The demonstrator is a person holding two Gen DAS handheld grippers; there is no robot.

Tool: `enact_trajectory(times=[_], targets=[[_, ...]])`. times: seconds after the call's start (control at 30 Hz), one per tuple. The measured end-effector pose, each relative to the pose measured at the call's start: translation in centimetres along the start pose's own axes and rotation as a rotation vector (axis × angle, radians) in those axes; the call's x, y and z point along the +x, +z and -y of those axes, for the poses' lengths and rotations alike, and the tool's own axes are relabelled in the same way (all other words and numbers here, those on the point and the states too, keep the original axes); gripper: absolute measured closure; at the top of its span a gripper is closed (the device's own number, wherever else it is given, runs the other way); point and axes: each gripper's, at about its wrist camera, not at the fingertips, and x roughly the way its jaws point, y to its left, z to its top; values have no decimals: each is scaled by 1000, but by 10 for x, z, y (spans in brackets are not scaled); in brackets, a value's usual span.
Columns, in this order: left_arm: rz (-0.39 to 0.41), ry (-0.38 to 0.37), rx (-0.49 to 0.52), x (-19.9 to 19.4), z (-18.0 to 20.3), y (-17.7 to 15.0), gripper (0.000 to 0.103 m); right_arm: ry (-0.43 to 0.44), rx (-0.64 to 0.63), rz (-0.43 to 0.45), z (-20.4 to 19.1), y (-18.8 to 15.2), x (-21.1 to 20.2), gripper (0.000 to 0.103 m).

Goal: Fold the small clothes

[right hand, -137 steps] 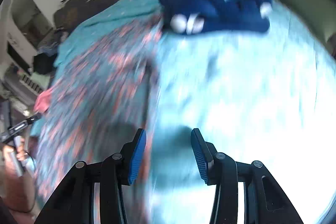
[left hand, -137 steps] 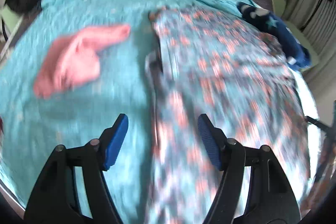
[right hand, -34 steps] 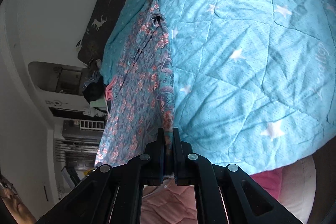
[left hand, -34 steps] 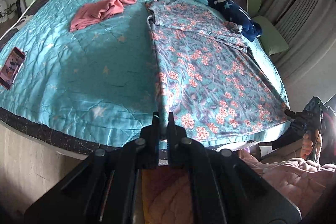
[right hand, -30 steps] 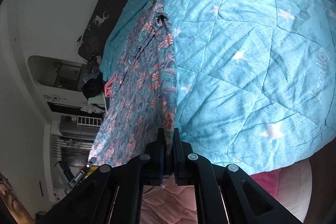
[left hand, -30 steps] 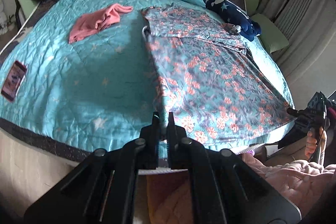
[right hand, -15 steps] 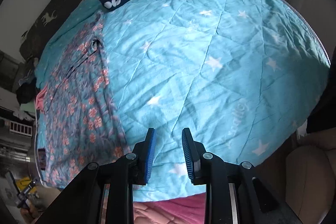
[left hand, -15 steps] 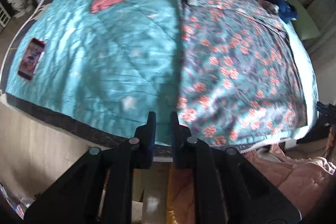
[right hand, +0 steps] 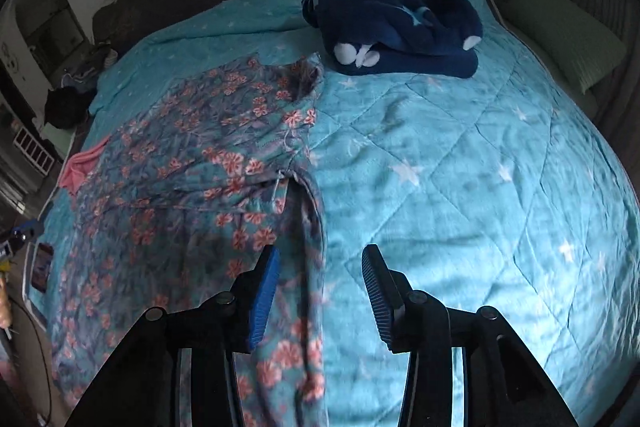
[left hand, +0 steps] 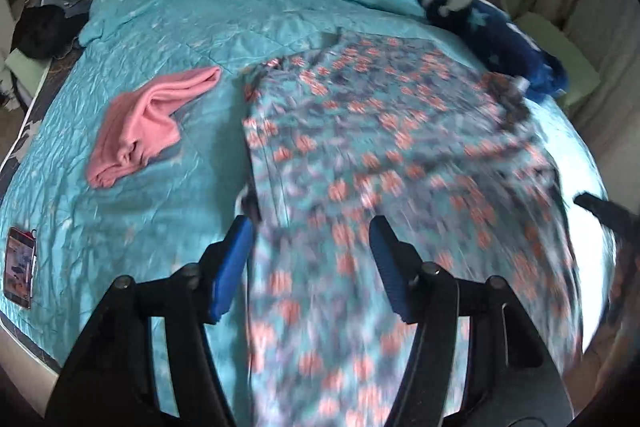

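now that the hem corners pinched a second ago have been let go, the left claw (left hand: 310, 267) and the right claw (right hand: 318, 287) are both held wide and empty over the floral dress (right hand: 192, 167). the dress is left spread flat on the bed (right hand: 460, 187), so the smoothing pull is judged done and a fresh grip further up is needed for the first fold.
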Motion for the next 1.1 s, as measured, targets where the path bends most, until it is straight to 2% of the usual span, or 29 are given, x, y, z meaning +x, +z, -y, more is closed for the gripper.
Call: enact_trajectory(times=[0.13,0.27,0.33,0.4,0.43,0.47,0.53,0.57,0.7,0.73,0.8,0.87,0.97,1.03,1.1], targets=[[45,102,-59,35,-5,24,41,-49,-37,7,-4,9,24,60],[-19,160,-102,75,-15,45,41,-63,-68,8,-11,23,47,60],[-27,183,-121,86,-20,48,41,-67,-47,49,-7,29,48,60],[-43,184,-139,94,-23,46,41,-77,55,79,13,33,49,62],[-54,176,-144,99,-24,43,41,-53,106,77,24,31,49,62],[-53,168,-148,101,-26,39,41,14,195,50,42,28,54,62],[-31,159,-157,99,-28,33,38,95,276,44,60,20,55,61],[-22,159,-160,98,-29,30,37,97,267,48,61,18,52,61],[-8,155,-159,93,-32,28,37,1,126,21,40,19,36,59],[-5,154,-154,91,-32,28,37,16,121,17,40,20,30,59],[7,144,-139,85,-30,28,37,100,140,26,43,28,15,59],[23,128,-130,81,-28,31,37,138,151,60,45,48,1,59],[52,95,-113,76,-21,34,37,51,56,108,27,92,-3,58],[50,93,-107,80,-18,35,37,30,-20,95,8,116,10,59],[32,100,-107,89,-17,33,37,-6,-87,45,-13,135,34,60]])
